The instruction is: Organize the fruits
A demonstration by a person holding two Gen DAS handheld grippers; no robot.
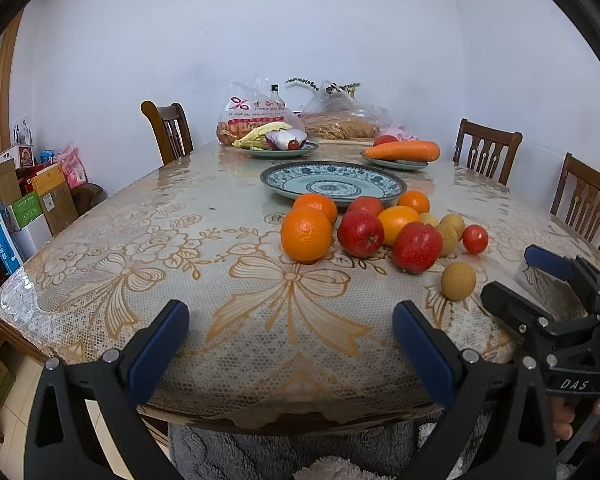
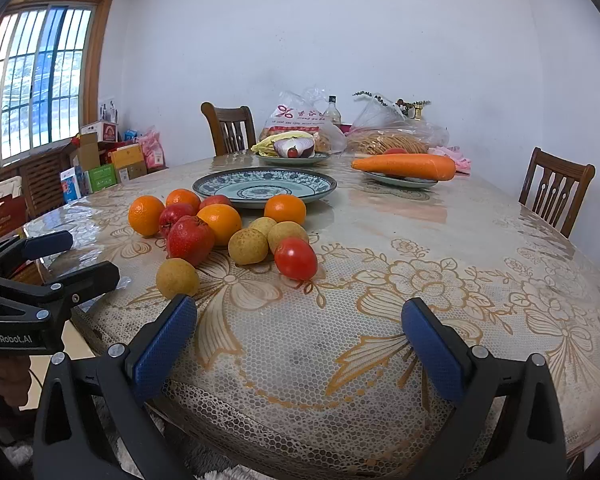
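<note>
- The left gripper has its blue pads wide apart and holds nothing; it hovers over the near edge of the table, in front of the bow pattern on the cloth.
- The right gripper is also spread wide and empty, low over the near part of the table, just behind the fruit pile.
- Nearest to the right gripper is a small tan round fruit, which lies a little apart from the pile, just beside the left pad.
- Beyond it the fruits lie together on the cloth: a red apple, a cherry tomato, more tan fruits and several oranges. Many of them touch each other.
- Behind the pile stands an empty blue patterned plate, probably the place for the fruits.
- Further back, a plate with a carrot and another with corn and an onion already hold vegetables.
- Risk: the fruits are round and the cover looks glossy, so a pad that pushes one fruit may roll it, and the lone tan fruit is near the table edge and could fall.
- Risk: the fruits touch, so closing on one in the middle may push its neighbours away.
- Risk: the two grippers are near each other and could collide if both reach for the pile.
</note>
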